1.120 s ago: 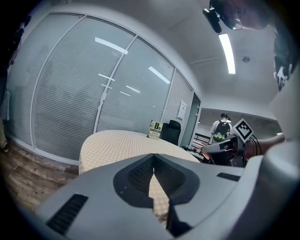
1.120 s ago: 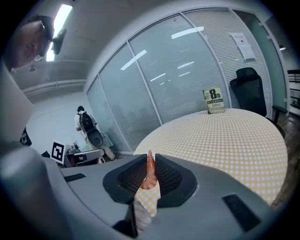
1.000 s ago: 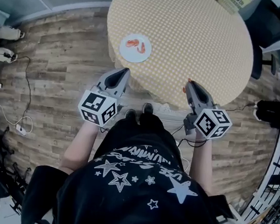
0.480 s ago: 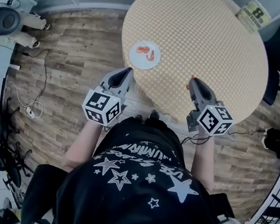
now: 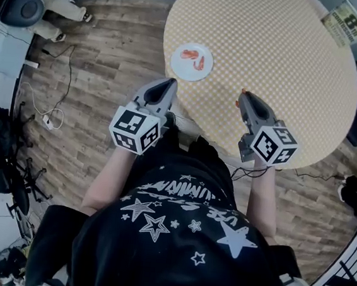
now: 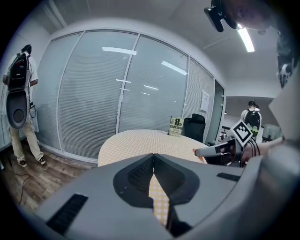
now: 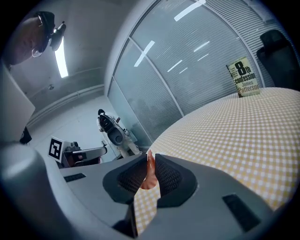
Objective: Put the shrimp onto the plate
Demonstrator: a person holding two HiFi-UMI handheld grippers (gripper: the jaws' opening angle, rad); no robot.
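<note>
At the left of the head view, we find the left gripper (image 5: pixel 167 84) with its jaws closed tip to tip and nothing between them; the left gripper view (image 6: pixel 153 161) confirms this. The left forearm extends forward, with the gripper pointing toward 12 o'clock. Its marker cube (image 5: pixel 135 130) sits at the wrist end, and the tool hangs over the floor (image 5: pixel 95 86) just off the rim of the table (image 5: pixel 283 55). At 1 o'clock from the left jaw tips, near the table rim, lies the plate (image 5: pixel 201 77), which already carries two further shrimp (image 5: pixel 189 54). Further right, the right gripper (image 5: pixel 242 96) is closed on one shrimp (image 7: pixel 149 174), clamped upright between the ribbed pads with its thin end protruding past the tips. The right forearm is also extended, with the tool pointing toward 12 o'clock over the near table edge. From these tips the plate bears at about 10 o'clock, well apart. We judge the shrimp to be light, soft and somewhat slippery, and its curved body is likely to twist under a pinch. It is best gripped across the thick middle section, as it is here, with moderate force. To release it, we would lower it close to a bare part of the plate so it does not bounce or roll off.
</note>
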